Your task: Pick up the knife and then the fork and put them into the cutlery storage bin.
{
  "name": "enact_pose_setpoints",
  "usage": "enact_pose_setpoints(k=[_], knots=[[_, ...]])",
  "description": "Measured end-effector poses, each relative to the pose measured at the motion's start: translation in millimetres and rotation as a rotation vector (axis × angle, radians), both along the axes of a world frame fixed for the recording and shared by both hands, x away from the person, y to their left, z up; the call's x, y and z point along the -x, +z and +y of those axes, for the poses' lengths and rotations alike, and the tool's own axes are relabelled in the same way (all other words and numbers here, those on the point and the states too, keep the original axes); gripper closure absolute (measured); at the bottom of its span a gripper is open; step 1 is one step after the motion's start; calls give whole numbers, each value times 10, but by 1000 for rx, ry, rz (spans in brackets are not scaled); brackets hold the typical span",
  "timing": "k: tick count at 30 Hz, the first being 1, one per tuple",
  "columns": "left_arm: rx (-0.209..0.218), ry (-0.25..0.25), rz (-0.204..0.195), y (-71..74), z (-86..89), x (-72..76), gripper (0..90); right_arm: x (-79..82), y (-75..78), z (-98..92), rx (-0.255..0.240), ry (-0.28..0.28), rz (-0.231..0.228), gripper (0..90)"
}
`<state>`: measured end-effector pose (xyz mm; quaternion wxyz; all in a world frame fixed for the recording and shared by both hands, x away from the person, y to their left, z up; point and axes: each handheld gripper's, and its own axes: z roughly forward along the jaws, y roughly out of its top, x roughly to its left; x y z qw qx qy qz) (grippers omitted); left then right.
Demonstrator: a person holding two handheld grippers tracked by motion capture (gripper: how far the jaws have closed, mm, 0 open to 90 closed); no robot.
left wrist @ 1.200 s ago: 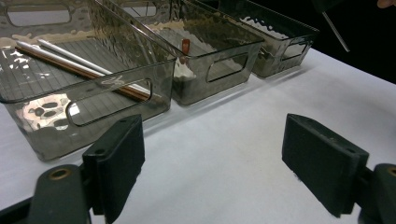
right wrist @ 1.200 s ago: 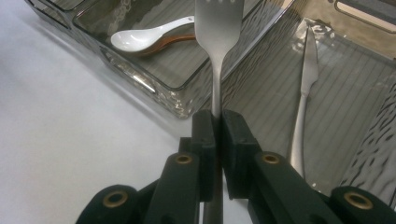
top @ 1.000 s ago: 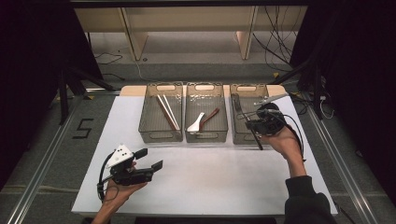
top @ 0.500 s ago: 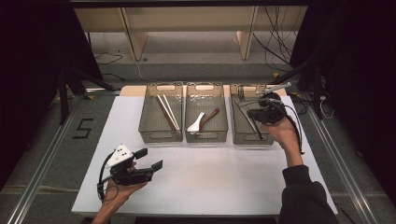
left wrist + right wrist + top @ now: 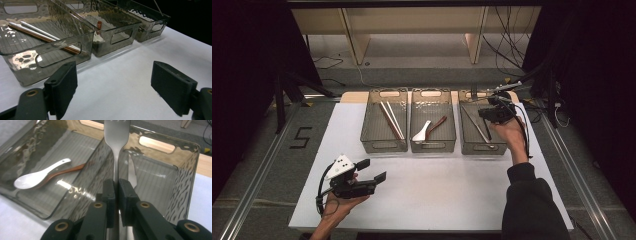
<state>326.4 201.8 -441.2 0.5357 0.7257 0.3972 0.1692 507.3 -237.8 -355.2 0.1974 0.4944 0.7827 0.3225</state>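
Note:
My right gripper [image 5: 497, 113] hangs over the far part of the right-hand clear bin [image 5: 482, 149], shut on the handle of a metal fork [image 5: 116, 135] whose tines point away from it. In the right gripper view the right gripper [image 5: 116, 182] has its pads tight on the fork, with a knife [image 5: 132, 173] lying in the bin below. The middle bin [image 5: 432, 148] holds a white spoon [image 5: 37, 178] and a brown spoon [image 5: 67, 171]. My left gripper [image 5: 371, 170] rests low at the front left of the table, jaws wide open and empty.
The left bin [image 5: 383, 146] holds chopsticks [image 5: 42, 37], white and brown. All three bins stand side by side at the back of the white table [image 5: 437, 195]. Cables trail off the table's back right corner.
My right gripper has carried the fork toward the far end of the right bin. The left gripper has stayed where it was.

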Motion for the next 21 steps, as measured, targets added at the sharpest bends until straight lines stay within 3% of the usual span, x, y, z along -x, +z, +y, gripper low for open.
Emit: enact_pose_setpoints(k=[6,21], knots=[[2,-1,0,0,-3,1,206,-76,-75,-41,0,-40,12,848],[-2,-3,-1,2,-3,1,206,-66,-220,-83,-15,-61,44,846]])
